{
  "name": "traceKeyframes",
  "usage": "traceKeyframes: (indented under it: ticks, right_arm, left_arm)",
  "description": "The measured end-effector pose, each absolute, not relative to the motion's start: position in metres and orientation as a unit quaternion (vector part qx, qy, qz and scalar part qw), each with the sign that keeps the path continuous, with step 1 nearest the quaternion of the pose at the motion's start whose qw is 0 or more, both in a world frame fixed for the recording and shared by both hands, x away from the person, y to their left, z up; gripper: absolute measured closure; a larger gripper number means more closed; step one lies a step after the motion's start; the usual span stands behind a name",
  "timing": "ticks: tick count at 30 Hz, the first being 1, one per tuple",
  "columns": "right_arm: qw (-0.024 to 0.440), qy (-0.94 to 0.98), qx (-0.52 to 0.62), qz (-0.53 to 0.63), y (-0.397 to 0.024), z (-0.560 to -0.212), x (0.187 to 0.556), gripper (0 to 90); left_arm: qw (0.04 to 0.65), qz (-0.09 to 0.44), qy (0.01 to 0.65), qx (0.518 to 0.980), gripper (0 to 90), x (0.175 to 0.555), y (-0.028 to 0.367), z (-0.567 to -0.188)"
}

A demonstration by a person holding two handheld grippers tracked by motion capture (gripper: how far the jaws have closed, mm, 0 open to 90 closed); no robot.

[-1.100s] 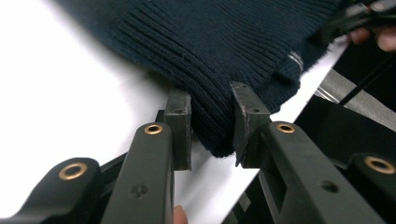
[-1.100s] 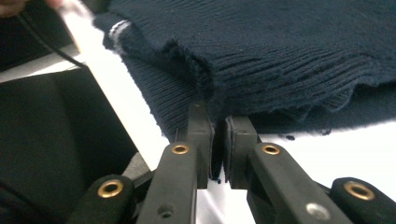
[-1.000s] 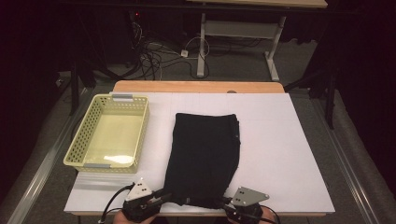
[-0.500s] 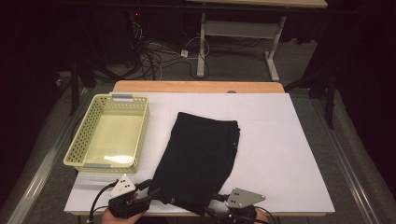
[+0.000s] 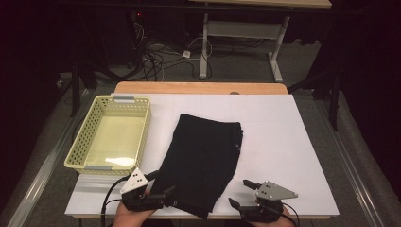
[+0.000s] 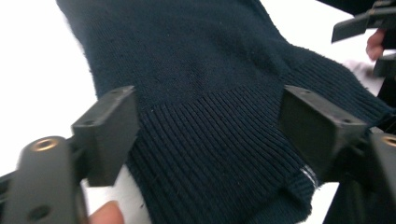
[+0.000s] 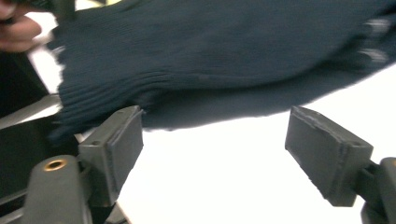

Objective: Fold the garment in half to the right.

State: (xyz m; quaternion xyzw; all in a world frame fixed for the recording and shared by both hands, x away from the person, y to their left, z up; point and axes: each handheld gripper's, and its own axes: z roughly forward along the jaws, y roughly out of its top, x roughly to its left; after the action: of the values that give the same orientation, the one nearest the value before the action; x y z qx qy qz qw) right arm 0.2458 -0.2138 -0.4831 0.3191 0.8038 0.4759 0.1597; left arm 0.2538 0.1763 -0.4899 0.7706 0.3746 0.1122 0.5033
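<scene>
Knitwear first: one dark folded sweater [image 5: 203, 158] lies flat on the white table [image 5: 283, 142], its ribbed hem toward the person's edge and its far end angled away to the right. One pale yellow perforated basket [image 5: 113, 135] sits to the left of it, near but not touching.

Two grippers are in play, one in each hand at the near edge. The left gripper [image 5: 161, 184] sits at the sweater's near left corner; in the left gripper view its two black jaws stand wide apart with the ribbed hem [image 6: 210, 140] lying between them — the pads are not pressing on the cloth. Its jaws have just been opening.

The right gripper [image 5: 241, 193] rests just right of the sweater's near corner, over bare white table. In the right gripper view its jaws are spread wide too, having just been opening, with nothing between them — the sweater's edge [image 7: 187, 70] lies just beyond the pads.
</scene>
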Motion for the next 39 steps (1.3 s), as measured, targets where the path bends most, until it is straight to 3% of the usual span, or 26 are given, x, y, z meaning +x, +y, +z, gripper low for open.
traceKeyframes:
  ticks: [6,15,19,39]
  right_arm:
    - [0.184,0.780,0.352,0.483,-0.241,-0.480,0.251,13.7]
    - [0.221,0.751,0.391,0.484,-0.279,-0.480,0.251,6.5]
    - [0.229,0.739,0.404,0.488,-0.290,-0.480,0.250,0.0]
    - [0.227,0.750,0.395,0.480,-0.282,-0.483,0.250,0.0]
  left_arm:
    - [0.502,0.118,0.371,0.772,13.9,0.258,0.172,-0.488]
    - [0.491,0.108,0.380,0.777,0.3,0.269,0.166,-0.491]
    - [0.492,0.108,0.381,0.775,0.0,0.270,0.166,-0.492]
    - [0.449,0.118,0.388,0.796,0.0,0.267,0.161,-0.491]
